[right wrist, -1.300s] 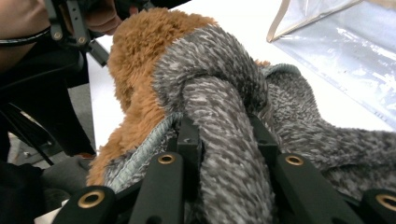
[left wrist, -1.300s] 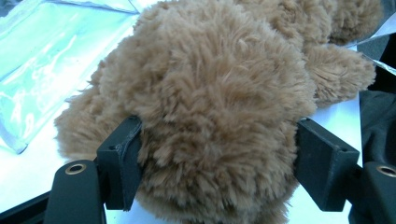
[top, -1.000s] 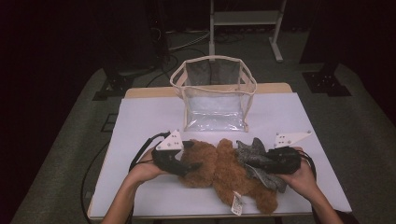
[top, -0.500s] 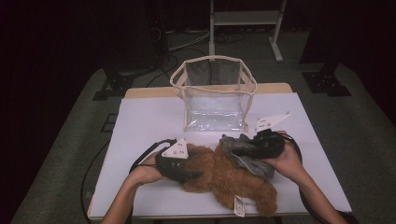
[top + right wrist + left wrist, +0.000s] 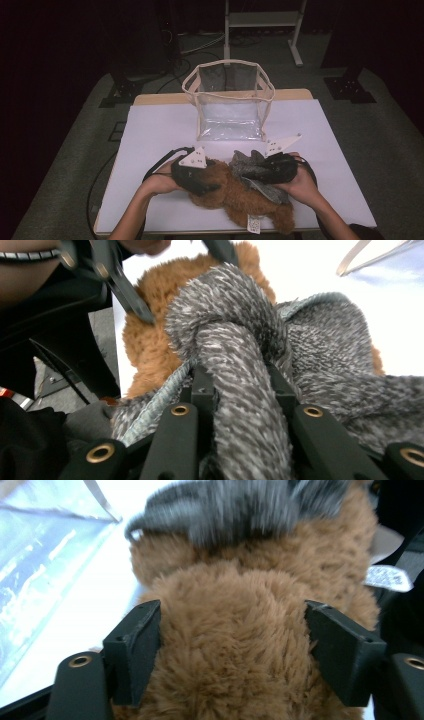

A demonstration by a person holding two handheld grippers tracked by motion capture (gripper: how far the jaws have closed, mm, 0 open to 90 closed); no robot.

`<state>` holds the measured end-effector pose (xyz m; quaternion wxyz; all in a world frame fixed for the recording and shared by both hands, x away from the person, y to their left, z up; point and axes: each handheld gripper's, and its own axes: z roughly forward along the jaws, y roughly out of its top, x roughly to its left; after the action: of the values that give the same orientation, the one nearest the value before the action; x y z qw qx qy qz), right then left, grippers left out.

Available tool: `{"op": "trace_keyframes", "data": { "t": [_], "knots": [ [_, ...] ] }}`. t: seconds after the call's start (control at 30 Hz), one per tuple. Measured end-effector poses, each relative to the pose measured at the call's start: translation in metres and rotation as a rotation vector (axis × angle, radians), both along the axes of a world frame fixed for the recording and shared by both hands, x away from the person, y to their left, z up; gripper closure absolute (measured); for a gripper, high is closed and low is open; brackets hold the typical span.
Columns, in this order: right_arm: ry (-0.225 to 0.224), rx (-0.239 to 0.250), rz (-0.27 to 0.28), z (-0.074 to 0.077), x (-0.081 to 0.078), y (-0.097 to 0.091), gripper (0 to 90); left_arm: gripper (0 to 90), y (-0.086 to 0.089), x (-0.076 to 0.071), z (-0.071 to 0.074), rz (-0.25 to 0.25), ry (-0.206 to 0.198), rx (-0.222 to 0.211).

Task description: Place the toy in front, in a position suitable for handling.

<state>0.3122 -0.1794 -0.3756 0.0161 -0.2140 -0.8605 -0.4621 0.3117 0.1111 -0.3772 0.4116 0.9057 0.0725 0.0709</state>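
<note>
Bench point(image 5: 150, 130): covered in white; carries every item listed below.
Brown plush toy point(image 5: 235, 197): lies on the near half of the bench, between the person's two hands; a white sewn-in label point(image 5: 255, 223) hangs at its near end.
Grey knitted garment point(image 5: 260, 175): draped over the right part of the brown plush toy, touching it; a fold rises toward the clear bag.
Clear bag point(image 5: 230, 107): transparent plastic with beige trim and handles; stands upright and open at mid-bench, beyond the toy and apart from it.
Left gripper point(image 5: 192, 172): held in the left hand point(image 5: 160, 182), lying against the left end of the toy. In the left gripper view the two black jaws stand either side of a bulge of brown fur point(image 5: 235, 645), with the pile touching both pads. The jaws have just been opening again after a brief squeeze, the fur remaining between them; they stand apart, at most lightly against the fur.
Right gripper point(image 5: 272, 167): held in the right hand point(image 5: 300, 185), over the grey garment. In the right gripper view the jaws are clamped on a rolled fold of grey knit point(image 5: 240, 390), pinched tight between the pads.
Background, right gripper view: the brown plush point(image 5: 150, 350) lies behind the fold; the trim of the bag point(image 5: 370, 257) crosses the top right corner.
</note>
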Motion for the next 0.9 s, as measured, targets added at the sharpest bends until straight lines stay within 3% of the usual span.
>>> {"op": "trace_keyframes", "data": {
  "t": [0.1, 0.23, 0.43, 0.53, 0.57, 0.63, 0.67, 0.7, 0.83, 0.9],
  "knots": [
    [-0.011, 0.003, -0.002, 0.009, -0.003, -0.006, 71.2, 29.0, 0.002, -0.001, -0.003, 0.026, -0.005, -0.003],
    [-0.032, -0.002, 0.003, 0.019, -0.011, -0.008, 70.3, 29.1, 0.001, 0.0, -0.003, 0.022, 0.001, -0.003],
    [-0.002, -0.024, 0.013, 0.001, -0.006, -0.001, 71.2, 22.6, 0.009, 0.005, 0.008, 0.029, 0.007, -0.033],
    [-0.003, -0.033, 0.026, -0.005, -0.01, 0.001, 72.0, 22.2, 0.016, 0.013, 0.015, 0.078, 0.025, -0.101],
    [-0.007, -0.036, 0.029, -0.004, -0.012, 0.001, 72.1, 22.3, 0.016, 0.015, 0.016, 0.082, 0.026, -0.097],
    [-0.007, -0.033, 0.028, -0.004, -0.013, 0.0, 72.1, 22.5, 0.013, 0.017, 0.011, 0.084, 0.021, -0.044],
    [-0.005, -0.03, 0.026, -0.004, -0.013, -0.001, 72.1, 22.7, 0.011, 0.017, 0.006, 0.078, 0.038, -0.033],
    [0.0, -0.027, 0.027, -0.002, -0.012, -0.001, 71.9, 24.3, 0.011, 0.016, 0.003, 0.072, 0.06, -0.042],
    [-0.012, 0.011, 0.005, 0.008, -0.006, -0.003, 71.0, 26.1, 0.011, 0.011, -0.003, 0.065, 0.062, -0.044],
    [-0.027, 0.007, -0.007, 0.013, -0.003, 0.002, 70.9, 26.3, 0.011, 0.007, -0.002, 0.058, 0.055, -0.032]
  ]
}}
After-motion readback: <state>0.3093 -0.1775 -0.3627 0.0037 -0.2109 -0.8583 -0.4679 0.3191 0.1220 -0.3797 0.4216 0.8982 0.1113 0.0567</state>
